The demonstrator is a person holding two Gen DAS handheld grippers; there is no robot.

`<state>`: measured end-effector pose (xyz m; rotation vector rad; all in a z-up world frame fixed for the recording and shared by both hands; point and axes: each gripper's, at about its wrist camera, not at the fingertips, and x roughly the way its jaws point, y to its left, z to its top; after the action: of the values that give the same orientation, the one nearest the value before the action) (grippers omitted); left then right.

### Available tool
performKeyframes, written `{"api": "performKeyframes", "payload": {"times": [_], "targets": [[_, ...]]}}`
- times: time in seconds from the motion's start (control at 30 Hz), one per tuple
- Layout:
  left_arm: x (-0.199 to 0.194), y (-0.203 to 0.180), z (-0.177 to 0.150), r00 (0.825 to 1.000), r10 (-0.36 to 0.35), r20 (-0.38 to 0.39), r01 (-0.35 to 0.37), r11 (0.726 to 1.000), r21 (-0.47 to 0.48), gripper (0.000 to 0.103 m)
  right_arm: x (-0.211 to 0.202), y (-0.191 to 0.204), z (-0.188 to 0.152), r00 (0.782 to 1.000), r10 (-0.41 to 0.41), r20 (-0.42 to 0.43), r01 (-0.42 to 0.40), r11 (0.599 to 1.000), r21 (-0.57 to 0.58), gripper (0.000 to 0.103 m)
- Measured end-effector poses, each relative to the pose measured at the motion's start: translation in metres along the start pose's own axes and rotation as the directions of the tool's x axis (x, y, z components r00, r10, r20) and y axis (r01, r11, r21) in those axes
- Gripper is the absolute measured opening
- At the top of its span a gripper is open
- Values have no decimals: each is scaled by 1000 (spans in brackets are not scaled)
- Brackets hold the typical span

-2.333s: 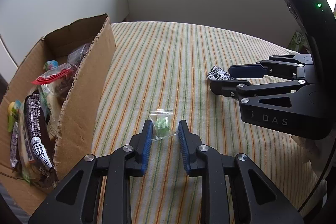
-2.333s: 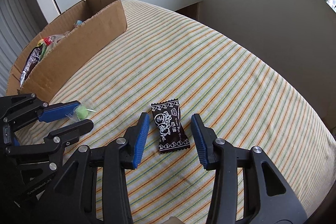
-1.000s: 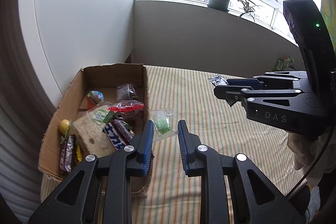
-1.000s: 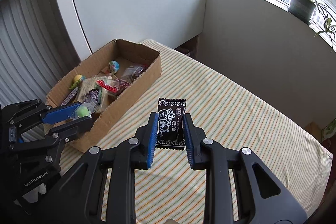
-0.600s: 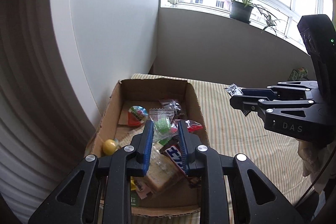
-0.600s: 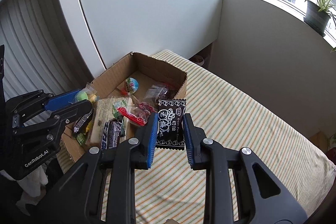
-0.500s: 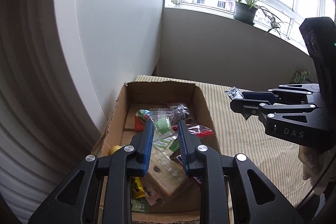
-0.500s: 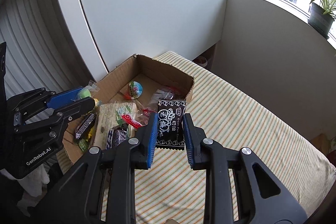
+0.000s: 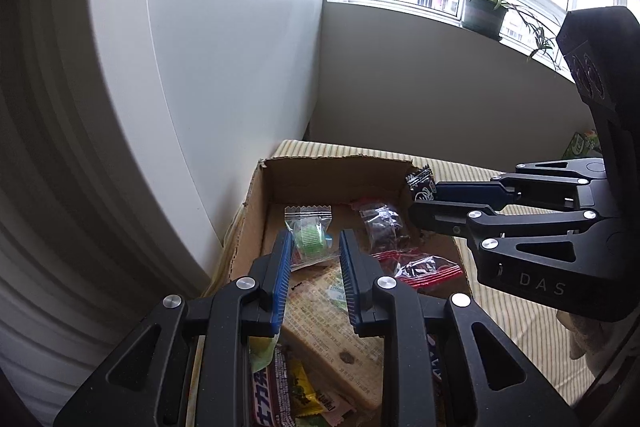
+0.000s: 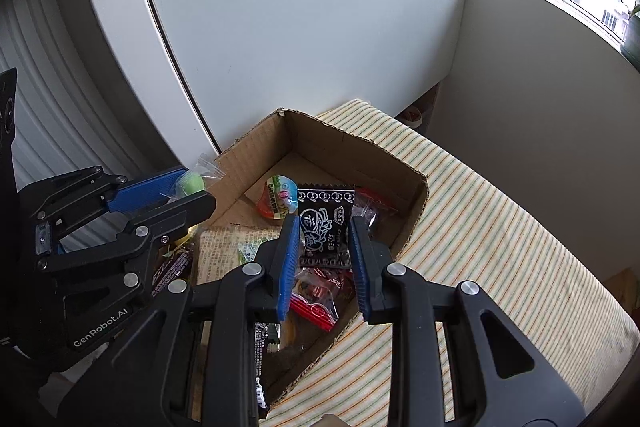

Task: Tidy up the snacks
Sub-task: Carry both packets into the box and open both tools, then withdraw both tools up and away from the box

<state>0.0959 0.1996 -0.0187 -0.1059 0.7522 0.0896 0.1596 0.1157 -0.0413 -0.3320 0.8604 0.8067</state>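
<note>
Two grippers hang over an open cardboard box (image 10: 416,183), each carrying one wrapped sweet. The left gripper (image 9: 313,251) is closed on a clear packet holding a green candy (image 9: 307,233), pinched between its blue pads above the near half of the box. The right gripper (image 10: 323,241) pinches a black candy wrapper (image 10: 325,215) with white print; its jaws have just been easing apart, yet the wrapper sits upright between the pads and looks held. Both sweets are in the air above the box, not resting in it. Below them lie a tan cracker pack (image 9: 340,331), a red-edged clear bag (image 9: 420,269), a small round jelly cup (image 10: 278,201) and several dark bars. The box stands at the left end of a striped tablecloth (image 10: 500,247), close to a white wall.

To finish this step well, each sweet likely needs to be released only once it is clearly inside the box walls. The right one is nearest the right-hand wall, so a small shift toward the middle would be safer. Light wrappers may cling to the pads, so opening wide seems wise.
</note>
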Motion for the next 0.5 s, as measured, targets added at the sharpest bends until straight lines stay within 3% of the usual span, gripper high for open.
{"api": "performKeyframes", "payload": {"times": [0.13,0.33,0.5], "targets": [[3,3,0,1000,1,-7,-1,1000,-7,24,3,-3,1,1000,1,-4,-1,1000,15,30],[5,6,0,1000,4,-13,-4,1000,-17,41,-1,-4,-1,1000,-3,-1,3,1000,15,30],[-1,3,0,1000,1,-5,-1,1000,-12,41,-8,-2,-4,1000,-2,4,2,1000,15,30]]}}
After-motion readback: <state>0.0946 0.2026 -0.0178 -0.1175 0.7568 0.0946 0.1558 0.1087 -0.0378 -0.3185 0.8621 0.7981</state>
